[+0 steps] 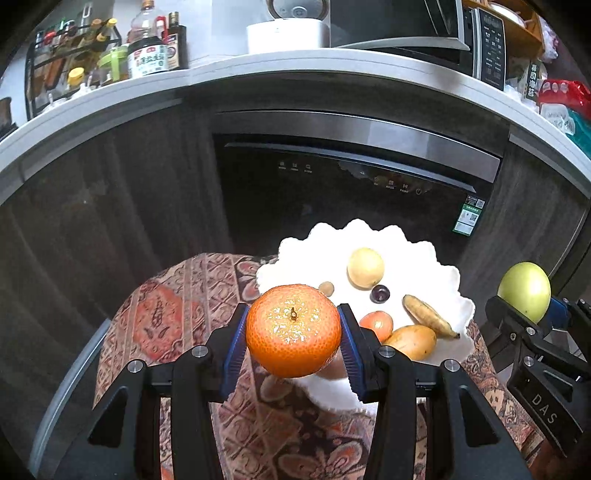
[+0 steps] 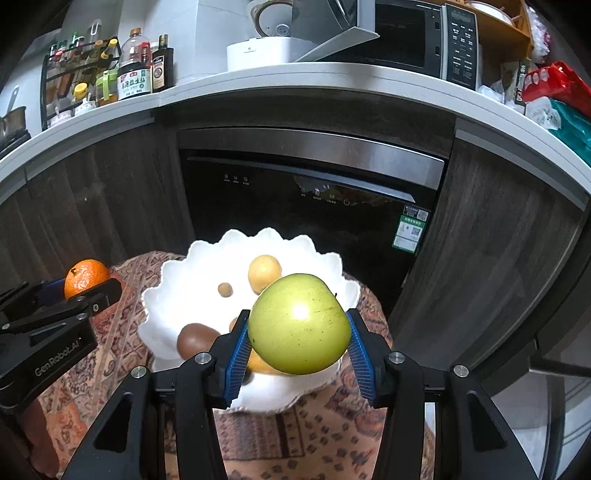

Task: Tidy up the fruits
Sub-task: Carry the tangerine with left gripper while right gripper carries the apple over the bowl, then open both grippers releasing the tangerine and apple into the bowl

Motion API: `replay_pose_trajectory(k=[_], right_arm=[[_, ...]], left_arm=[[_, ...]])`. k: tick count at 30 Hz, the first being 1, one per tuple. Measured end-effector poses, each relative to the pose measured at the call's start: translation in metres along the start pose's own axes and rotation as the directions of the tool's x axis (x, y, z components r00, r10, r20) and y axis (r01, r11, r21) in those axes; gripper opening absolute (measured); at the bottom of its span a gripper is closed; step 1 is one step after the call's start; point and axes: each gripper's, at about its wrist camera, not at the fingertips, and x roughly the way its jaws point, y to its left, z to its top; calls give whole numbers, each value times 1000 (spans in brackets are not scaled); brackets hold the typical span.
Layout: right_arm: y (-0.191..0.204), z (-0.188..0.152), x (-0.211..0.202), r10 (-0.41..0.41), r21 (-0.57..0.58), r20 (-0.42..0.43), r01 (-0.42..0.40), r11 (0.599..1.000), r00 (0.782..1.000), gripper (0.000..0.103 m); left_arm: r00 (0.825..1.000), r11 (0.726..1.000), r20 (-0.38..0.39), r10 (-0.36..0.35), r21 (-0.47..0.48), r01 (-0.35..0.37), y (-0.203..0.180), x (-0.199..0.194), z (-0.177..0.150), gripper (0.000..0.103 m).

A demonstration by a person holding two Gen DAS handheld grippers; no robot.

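My left gripper [image 1: 293,341] is shut on an orange mandarin [image 1: 293,329], held above the near left rim of a white scalloped plate [image 1: 424,254]. My right gripper [image 2: 298,341] is shut on a green apple [image 2: 299,323], held above the plate [image 2: 207,254]. The plate holds a pale yellow round fruit [image 1: 365,267], a small tan fruit [image 1: 327,288], a dark grape [image 1: 379,294], a small banana [image 1: 428,315], a red-orange fruit [image 1: 377,324] and a yellow-orange mango-like fruit [image 1: 413,341]. A brown fruit [image 2: 194,339] shows in the right wrist view. The apple [image 1: 524,291] and mandarin [image 2: 85,282] each show in the other view.
The plate sits on a small table with a patterned red-brown cloth [image 1: 170,314]. Behind it stands a dark built-in dishwasher [image 1: 351,192] under a white counter [image 1: 258,70] with bottles [image 1: 147,48], a rice cooker [image 1: 288,33] and a microwave [image 1: 443,33].
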Motion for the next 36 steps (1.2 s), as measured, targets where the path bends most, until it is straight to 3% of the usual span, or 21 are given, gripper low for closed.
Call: replay_pose_trajectory(k=[15,27,31,34,36], right_arm=[[4,13,59,23,-32,-63,-26,999,998,50],[7,5,94,24,-41,-130,-30,999,991,50],[7,4,96,18,-51,-143,-25,998,990,50],[5,5,96,5,-52,-145,-12,999,989,51],[5,6,92,-14,-57,-126,7,998,992,59]], left_arm=[[997,1000,-73,-6,-5,6,-4,68,13,46],[992,1000,-128,10,6,-9,-2,98,4,47],[993,999,-110,31,15,-29,-1,95,4,71],[993,999,-110,45,25,-43,1,93,4,71],[992,998,-115,51,28,-48,1,90,4,74]])
